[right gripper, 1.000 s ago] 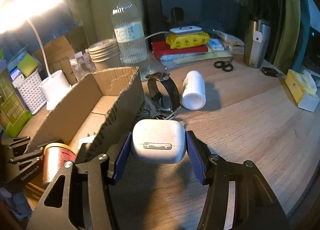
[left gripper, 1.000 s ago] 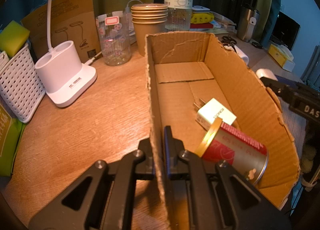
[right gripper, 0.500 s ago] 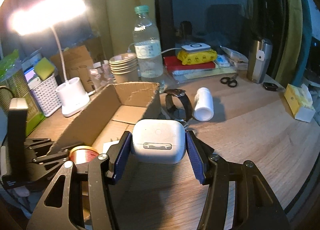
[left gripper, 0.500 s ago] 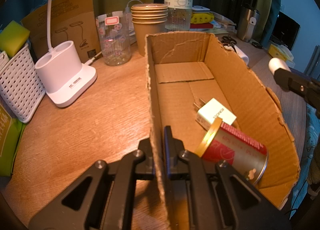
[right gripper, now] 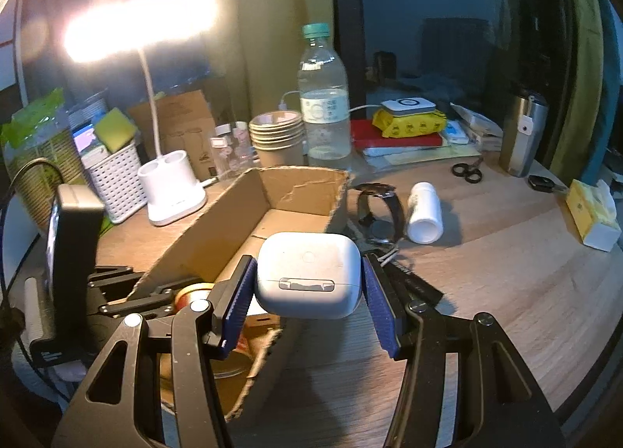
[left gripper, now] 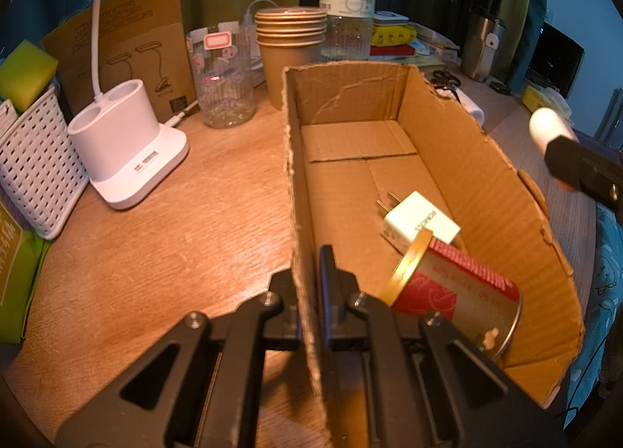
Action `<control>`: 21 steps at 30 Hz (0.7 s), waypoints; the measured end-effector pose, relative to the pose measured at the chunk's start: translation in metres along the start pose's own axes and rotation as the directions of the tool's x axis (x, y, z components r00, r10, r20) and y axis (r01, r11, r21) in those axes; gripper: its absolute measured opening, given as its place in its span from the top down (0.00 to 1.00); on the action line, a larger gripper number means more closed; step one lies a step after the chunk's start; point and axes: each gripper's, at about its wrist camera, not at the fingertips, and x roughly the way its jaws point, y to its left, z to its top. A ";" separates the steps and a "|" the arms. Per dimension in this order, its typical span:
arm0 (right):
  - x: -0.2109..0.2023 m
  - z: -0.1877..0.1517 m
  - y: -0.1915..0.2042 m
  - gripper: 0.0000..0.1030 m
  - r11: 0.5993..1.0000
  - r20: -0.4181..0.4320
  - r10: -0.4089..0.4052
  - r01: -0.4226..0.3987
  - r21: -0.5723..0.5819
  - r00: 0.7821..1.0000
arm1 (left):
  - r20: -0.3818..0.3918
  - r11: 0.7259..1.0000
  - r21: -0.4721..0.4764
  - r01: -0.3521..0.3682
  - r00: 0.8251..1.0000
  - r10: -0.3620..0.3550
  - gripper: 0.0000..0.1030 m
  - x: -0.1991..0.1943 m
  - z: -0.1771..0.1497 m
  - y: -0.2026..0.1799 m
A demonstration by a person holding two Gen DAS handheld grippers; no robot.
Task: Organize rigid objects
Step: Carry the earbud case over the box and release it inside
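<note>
Cardboard box [left gripper: 486, 159] wall pinched by left gripper [left gripper: 307, 292]; right gripper [right gripper: 307, 292], tilted downward, clamps white earbud case [right gripper: 307, 272].

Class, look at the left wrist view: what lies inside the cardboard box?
Inside the cardboard box: a white plug adapter and a red tin on its side. The tin covers the floor beneath it; the near corner is hidden behind the left gripper.
</note>
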 end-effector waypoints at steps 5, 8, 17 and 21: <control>0.003 -0.002 0.012 0.44 0.999 -0.009 0.025 -0.025 -0.021 1.000 | 0.000 1.000 0.000 0.000 1.000 0.000 0.93 0.000 0.000 0.000; 0.004 -0.004 0.018 0.44 0.999 -0.016 0.039 -0.039 -0.032 0.999 | 0.000 1.000 0.000 0.000 1.000 0.000 0.93 0.000 0.000 0.000; 0.007 -0.008 0.029 0.44 0.996 -0.038 0.062 -0.064 -0.059 0.997 | 0.000 1.000 0.000 0.000 1.000 0.000 0.93 0.000 0.000 0.000; 0.010 -0.010 0.033 0.44 0.994 -0.058 0.068 -0.072 -0.076 0.996 | 0.000 1.000 0.000 0.000 1.000 0.000 0.93 0.000 0.000 0.000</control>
